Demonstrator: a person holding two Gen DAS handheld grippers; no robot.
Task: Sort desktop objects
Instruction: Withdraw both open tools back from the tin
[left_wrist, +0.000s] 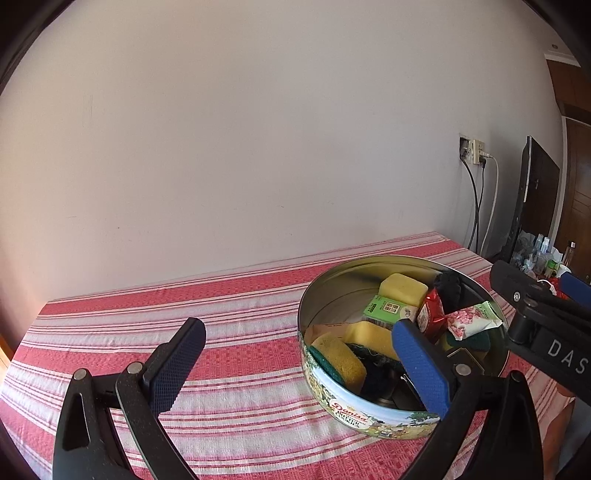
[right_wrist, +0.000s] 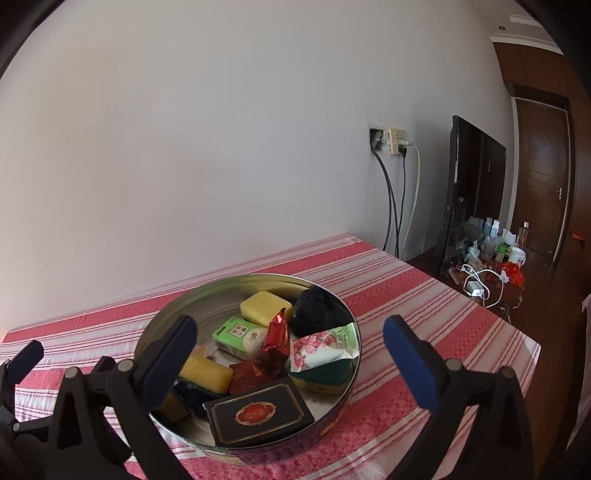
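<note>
A round Danisa cookie tin (left_wrist: 334, 400) sits on the red-striped tablecloth (left_wrist: 229, 306); it also shows in the right wrist view (right_wrist: 173, 306). Inside lie yellow sponges (right_wrist: 266, 308), a green box (right_wrist: 240, 336), red candy wrappers (right_wrist: 275, 345), a floral packet (right_wrist: 321, 349), a black fuzzy item (right_wrist: 312, 308) and a dark card box (right_wrist: 258, 411). My left gripper (left_wrist: 295, 345) is open and empty, its right finger over the tin's near edge. My right gripper (right_wrist: 290, 338) is open and empty, straddling the tin from above.
A white wall runs behind the table, with sockets and cables (right_wrist: 393, 142). To the right stand a dark screen (right_wrist: 476, 177) and a low cabinet with bottles, a mug and chargers (right_wrist: 487, 254). A wooden door (right_wrist: 541, 177) is at far right.
</note>
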